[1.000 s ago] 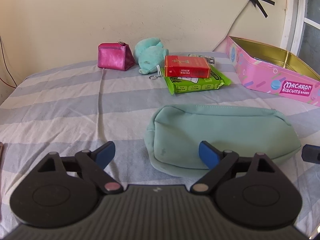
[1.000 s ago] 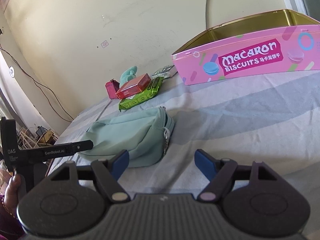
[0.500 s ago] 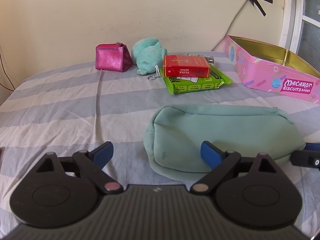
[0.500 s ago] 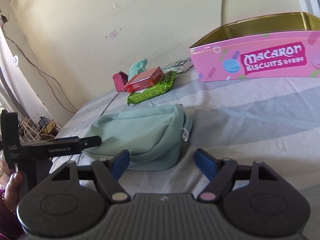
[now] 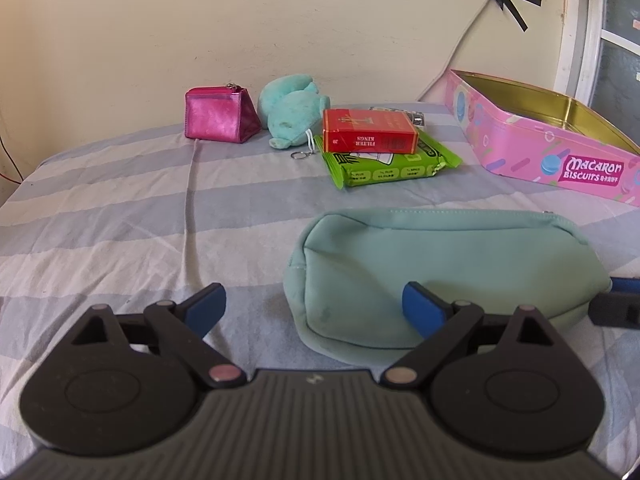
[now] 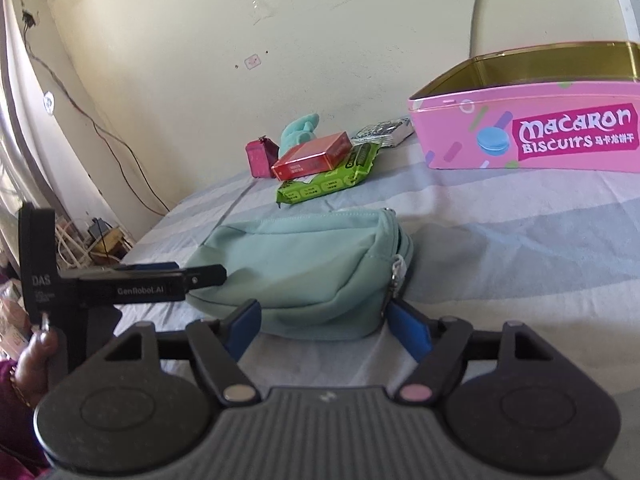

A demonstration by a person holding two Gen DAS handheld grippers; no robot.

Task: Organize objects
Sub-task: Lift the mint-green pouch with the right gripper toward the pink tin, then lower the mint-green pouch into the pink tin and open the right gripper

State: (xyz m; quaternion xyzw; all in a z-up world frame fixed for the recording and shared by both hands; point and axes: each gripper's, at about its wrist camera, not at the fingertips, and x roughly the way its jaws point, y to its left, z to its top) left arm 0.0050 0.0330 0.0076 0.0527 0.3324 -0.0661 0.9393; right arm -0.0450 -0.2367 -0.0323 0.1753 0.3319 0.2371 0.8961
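A mint green zip pouch [image 5: 444,268] lies on the striped bed; it also shows in the right wrist view [image 6: 304,264]. My left gripper [image 5: 314,308] is open and empty at the pouch's near left corner. My right gripper [image 6: 326,326] is open, its fingers on either side of the pouch's zipper end. Behind lie a red cigarette box [image 5: 370,130] on a green snack packet [image 5: 388,164], a teal plush keychain [image 5: 292,110] and a pink coin purse [image 5: 220,114]. An open pink Macaron biscuit tin [image 5: 552,148] stands at the right.
The striped sheet [image 5: 120,208] covers the bed up to a cream wall. A small patterned packet [image 6: 386,130] lies behind the green one. The bed's left edge drops to cables and clutter [image 6: 96,236] on the floor. The left gripper's body [image 6: 120,284] shows in the right wrist view.
My right gripper has moved left and closer to the pouch's zipper end. My left gripper has barely shifted. Both stay open.
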